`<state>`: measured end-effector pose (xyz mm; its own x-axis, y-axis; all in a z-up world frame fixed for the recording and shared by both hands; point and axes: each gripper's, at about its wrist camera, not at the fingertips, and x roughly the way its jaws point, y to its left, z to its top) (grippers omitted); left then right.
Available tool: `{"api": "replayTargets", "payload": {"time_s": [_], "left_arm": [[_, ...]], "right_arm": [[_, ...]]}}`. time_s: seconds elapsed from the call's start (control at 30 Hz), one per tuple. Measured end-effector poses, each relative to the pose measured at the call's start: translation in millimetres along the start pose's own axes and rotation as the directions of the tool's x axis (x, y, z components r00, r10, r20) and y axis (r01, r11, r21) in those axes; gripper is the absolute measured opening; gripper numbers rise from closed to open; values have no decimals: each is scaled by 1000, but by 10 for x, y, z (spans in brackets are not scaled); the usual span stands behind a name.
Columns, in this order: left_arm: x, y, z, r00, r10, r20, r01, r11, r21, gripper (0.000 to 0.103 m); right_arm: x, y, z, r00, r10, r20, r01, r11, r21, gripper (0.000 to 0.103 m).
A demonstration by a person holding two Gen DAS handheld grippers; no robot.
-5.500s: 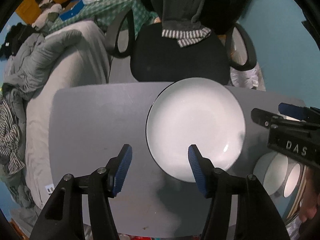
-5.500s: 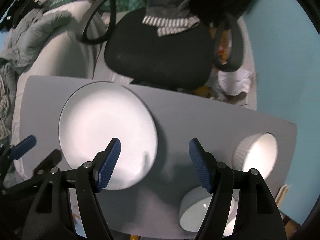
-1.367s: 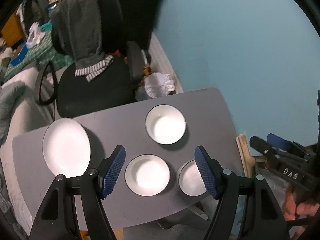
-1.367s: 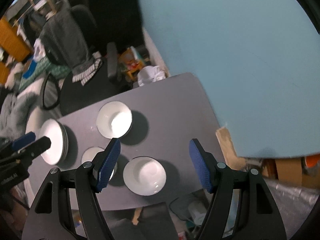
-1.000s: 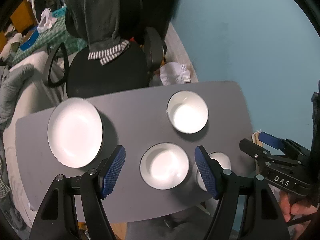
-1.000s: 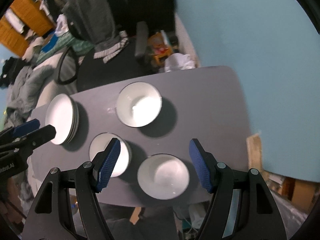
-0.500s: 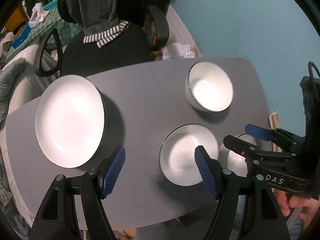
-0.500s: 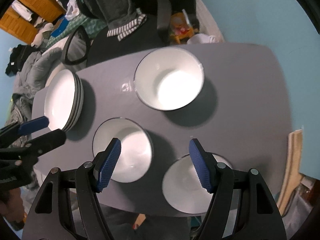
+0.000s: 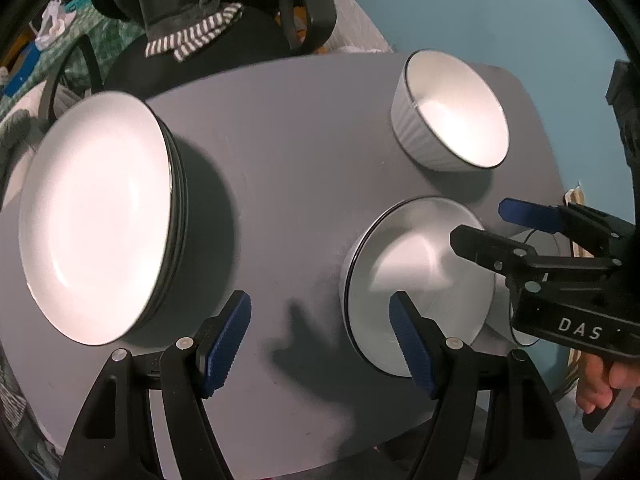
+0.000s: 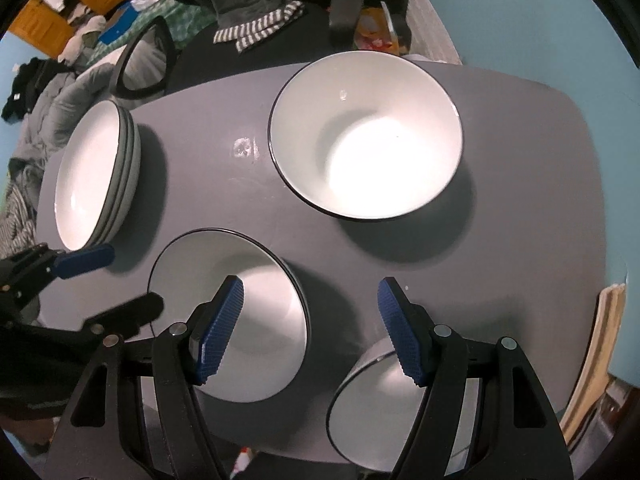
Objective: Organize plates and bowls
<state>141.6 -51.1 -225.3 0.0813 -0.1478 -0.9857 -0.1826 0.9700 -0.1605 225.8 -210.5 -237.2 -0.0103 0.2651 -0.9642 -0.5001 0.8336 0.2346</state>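
My two grippers hang above a matte grey desk (image 10: pixel 248 208) with rounded corners, both with jaws apart and nothing between them. My left gripper (image 9: pixel 320 336), black-framed with ribbed blue pads, points down over bare desk between a stack of round white glazed plates with thin dark rims (image 9: pixel 96 216) on its left and a shallow white bowl with a dark rim (image 9: pixel 404 276) on its right; its right pad overlaps that bowl's near edge in the view, though I cannot tell whether it touches. My right gripper (image 10: pixel 310 332), of the same build, hovers over the gap between that shallow bowl (image 10: pixel 240 320) and a second white bowl at the desk's near edge (image 10: pixel 372 404). Farther back stands a deeper white bowl with a smooth glossy inside and a finely ribbed outer wall (image 10: pixel 366 140). The three bowls stand apart from one another and well clear of the plates. Behind the desk is a black office chair draped with grey and striped cloth (image 10: pixel 256 28), and a plain blue wall (image 9: pixel 480 12).
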Motion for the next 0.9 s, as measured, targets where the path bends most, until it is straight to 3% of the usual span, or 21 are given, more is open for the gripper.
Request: {"api": "replayTargets", "payload": {"time_s": [0.37,0.47,0.63,0.9], "left_arm": [[216,10,-48,999,2,-41,-4,999,-47,73],[263,29,-65,998,11,-54,-14,998,-55,72],[277,53,-85,999,6,-54,-10,997,-75,65],[377,98,-133,994,-58,-89,48,992,-116,37]], "right_arm": [[185,118,12,999,3,-45,-5,999,-53,67],[225,140,9,998,-1,-58,-4,996,-84,59],[288,108,15,996,0,-91,-8,996,-87,46],[389,131,60,993,0,-121,-11,995,-94,30]]}}
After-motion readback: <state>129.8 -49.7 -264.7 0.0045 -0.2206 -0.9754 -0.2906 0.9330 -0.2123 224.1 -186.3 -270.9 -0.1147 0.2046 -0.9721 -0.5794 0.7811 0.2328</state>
